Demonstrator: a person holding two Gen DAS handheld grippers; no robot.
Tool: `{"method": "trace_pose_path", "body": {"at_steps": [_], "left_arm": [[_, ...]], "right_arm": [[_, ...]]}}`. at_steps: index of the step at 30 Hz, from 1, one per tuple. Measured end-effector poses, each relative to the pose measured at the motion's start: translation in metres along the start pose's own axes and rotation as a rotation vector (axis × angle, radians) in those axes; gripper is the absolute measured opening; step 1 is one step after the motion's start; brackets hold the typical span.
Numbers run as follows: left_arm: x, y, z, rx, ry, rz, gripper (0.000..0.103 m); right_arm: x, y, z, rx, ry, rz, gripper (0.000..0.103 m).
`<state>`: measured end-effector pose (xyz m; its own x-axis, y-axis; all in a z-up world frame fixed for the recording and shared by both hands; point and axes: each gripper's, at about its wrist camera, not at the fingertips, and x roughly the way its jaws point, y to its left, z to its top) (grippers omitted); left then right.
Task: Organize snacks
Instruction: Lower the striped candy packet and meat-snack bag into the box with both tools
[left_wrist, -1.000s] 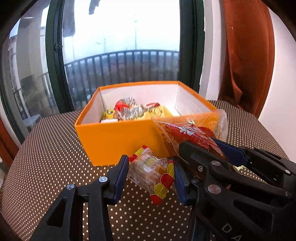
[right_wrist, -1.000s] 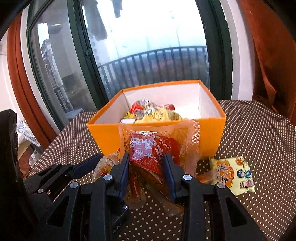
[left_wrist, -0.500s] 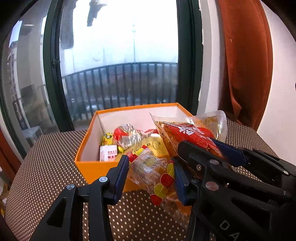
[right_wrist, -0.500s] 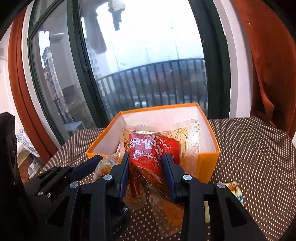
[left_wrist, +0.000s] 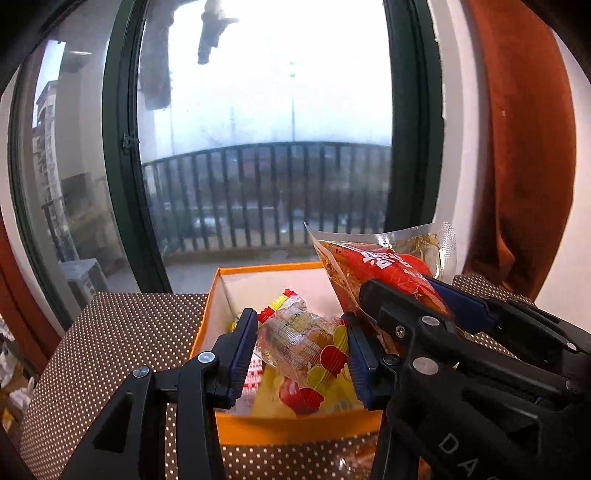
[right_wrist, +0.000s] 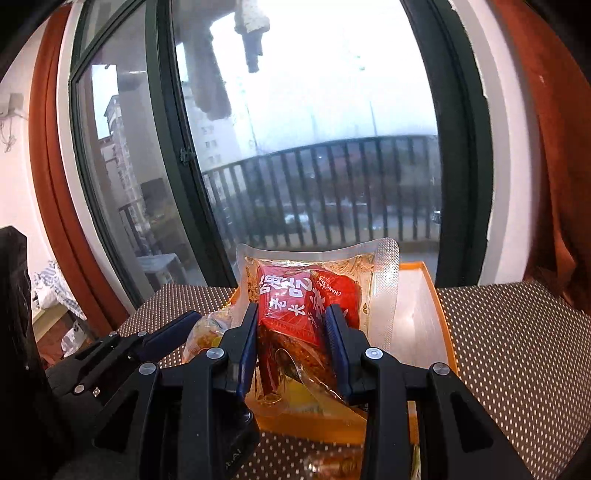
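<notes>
Black grippers (left_wrist: 301, 354) (blue pads (left_wrist: 243, 350)), silver screws (left_wrist: 204, 357).

A room in a home, in an upper-floor apartment: a table under a brown dotted cloth (left_wrist: 122, 332) stands at a tall dark-framed window (right_wrist: 295, 147) hung with rust-orange curtains (left_wrist: 528, 147). Beyond the glass, a railed balcony (left_wrist: 266, 199) holds laundry (right_wrist: 251, 33) on a line, with a high-rise residential block (right_wrist: 122, 155) rising in the haze behind it.

Two clear snack packs (left_wrist: 303, 343) (right_wrist: 295, 306) above orange box (left_wrist: 295, 428)
</notes>
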<state>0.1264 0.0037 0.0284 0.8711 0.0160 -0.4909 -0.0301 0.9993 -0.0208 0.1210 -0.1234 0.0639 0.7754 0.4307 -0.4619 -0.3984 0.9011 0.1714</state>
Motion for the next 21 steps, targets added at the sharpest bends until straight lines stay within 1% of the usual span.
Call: {"method": "trace_pose_path", "body": {"at_steps": [4, 8, 11, 15, 18, 21], "left_arm": [[0.015, -0.004, 0.009, 0.012, 0.008, 0.009, 0.047], [0.032, -0.009, 0.015, 0.013, 0.041, -0.001, 0.047], [0.050, -0.013, 0.019, 0.015, 0.075, -0.001, 0.047], [0.080, -0.021, 0.025, 0.032, 0.126, 0.007, 0.047], [0.100, -0.029, 0.024, 0.047, 0.158, -0.009, 0.047], [0.124, -0.035, 0.023, 0.056, 0.200, -0.022, 0.047]], "right_arm": [[0.014, -0.010, 0.012, 0.012, 0.006, -0.002, 0.038], [0.025, -0.026, 0.015, 0.036, 0.015, -0.010, 0.038], [0.039, -0.038, 0.020, 0.037, 0.036, -0.012, 0.038], [0.061, -0.059, 0.019, 0.087, 0.072, 0.014, 0.038], [0.078, -0.078, 0.019, 0.123, 0.099, 0.004, 0.038], [0.091, -0.088, 0.020, 0.097, 0.113, -0.007, 0.038]]}}
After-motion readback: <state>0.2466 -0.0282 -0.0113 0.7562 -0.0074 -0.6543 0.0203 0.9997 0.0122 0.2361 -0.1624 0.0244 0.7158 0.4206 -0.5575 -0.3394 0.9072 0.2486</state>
